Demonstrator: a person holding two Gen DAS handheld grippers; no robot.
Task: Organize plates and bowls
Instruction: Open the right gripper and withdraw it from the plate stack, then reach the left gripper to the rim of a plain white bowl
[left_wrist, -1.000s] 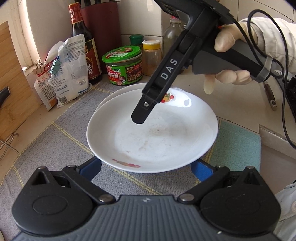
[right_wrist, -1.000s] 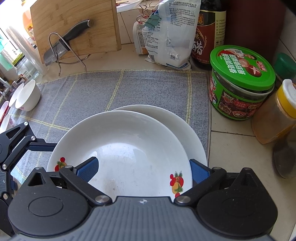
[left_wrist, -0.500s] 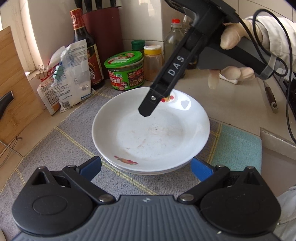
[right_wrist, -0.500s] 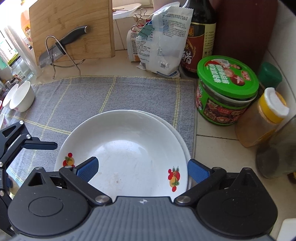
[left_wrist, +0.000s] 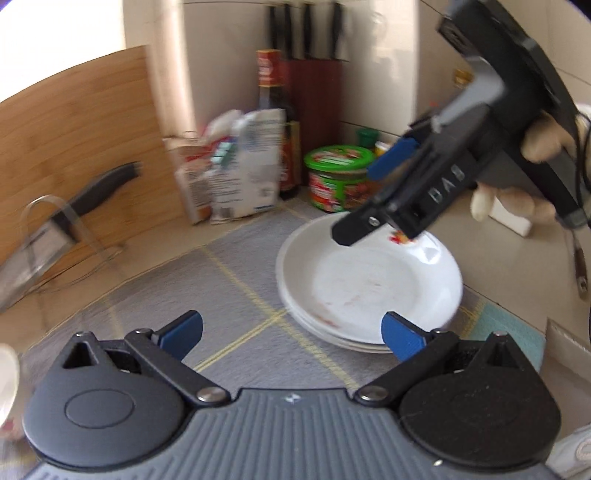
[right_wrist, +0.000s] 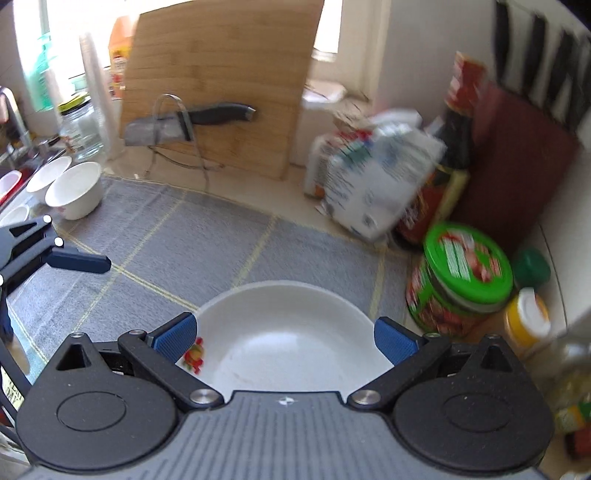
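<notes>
A stack of white plates (left_wrist: 369, 284) with small fruit prints rests on the grey mat (left_wrist: 229, 280). My left gripper (left_wrist: 291, 334) is open with nothing in it, pulled back from the stack, which lies ahead to its right. My right gripper (left_wrist: 365, 199), held by a gloved hand (left_wrist: 509, 199), hovers over the stack's far rim. In the right wrist view the plates (right_wrist: 295, 332) lie directly below my open, empty right gripper (right_wrist: 286, 336). A finger (right_wrist: 81, 262) of my left gripper shows at the left edge. White bowls (right_wrist: 74, 188) stand at the mat's far left.
A wooden cutting board (right_wrist: 221, 81) leans on the wall behind a knife in a wire rack (right_wrist: 184, 122). A seasoning bag (right_wrist: 373, 184), a sauce bottle (right_wrist: 450, 147), a green-lidded jar (right_wrist: 465, 273) and a yellow-lidded jar (right_wrist: 524, 317) crowd the corner. A teal cloth (left_wrist: 509, 332) lies right of the plates.
The top plate, offset a second ago, now sits squarely on the lower one. Both grippers have drawn back and risen from the stack, and the left one has swung leftward.
</notes>
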